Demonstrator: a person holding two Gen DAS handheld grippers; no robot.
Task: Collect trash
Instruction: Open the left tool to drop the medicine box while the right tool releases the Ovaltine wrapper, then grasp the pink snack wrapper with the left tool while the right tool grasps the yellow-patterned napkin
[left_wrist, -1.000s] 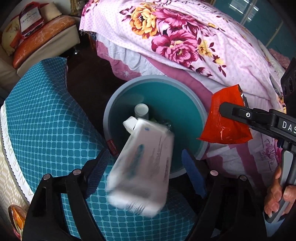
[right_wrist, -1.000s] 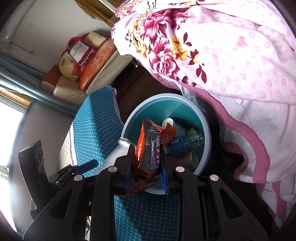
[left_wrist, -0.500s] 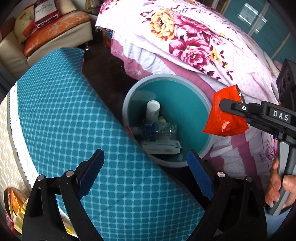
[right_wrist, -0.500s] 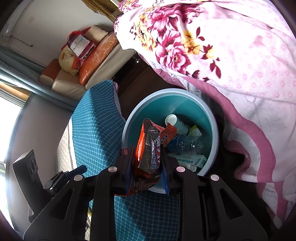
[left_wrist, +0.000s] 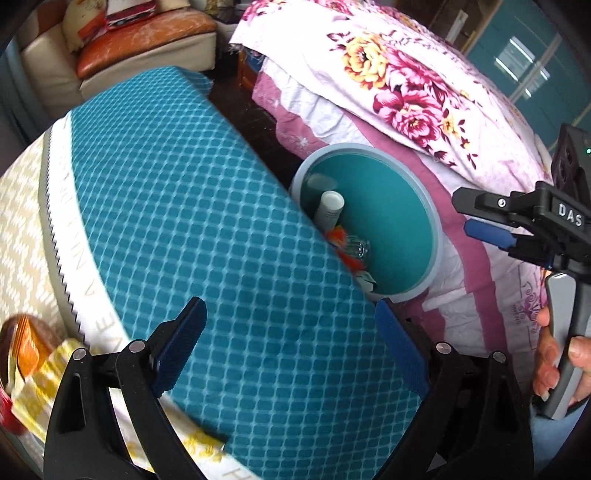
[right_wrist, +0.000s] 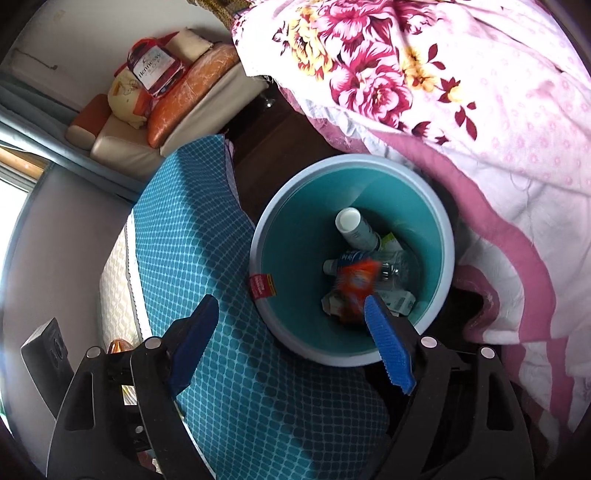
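A round grey bin with a teal inside (right_wrist: 437, 258) stands on the floor between the bed and a teal-covered surface; it also shows in the left wrist view (left_wrist: 428, 225). An orange snack wrapper (right_wrist: 356, 282) is blurred inside the bin, over a clear bottle (right_wrist: 391, 267), a white tube (right_wrist: 354, 227) and paper scraps. My right gripper (right_wrist: 295, 343) is open and empty just above the bin's near rim; it also shows in the left wrist view (left_wrist: 476, 218). My left gripper (left_wrist: 291, 347) is open and empty over the teal surface.
A teal checked cover (left_wrist: 192, 229) lies left of the bin. A floral quilt (right_wrist: 461, 74) hangs off the bed on the right. An orange packet and yellow wrapper (left_wrist: 29, 354) lie at the left edge. A sofa with cushions (right_wrist: 166, 99) stands at the back.
My right gripper has opened and the orange wrapper has dropped into the bin. Before that my left gripper let a white pack fall in, then drew back to the left.
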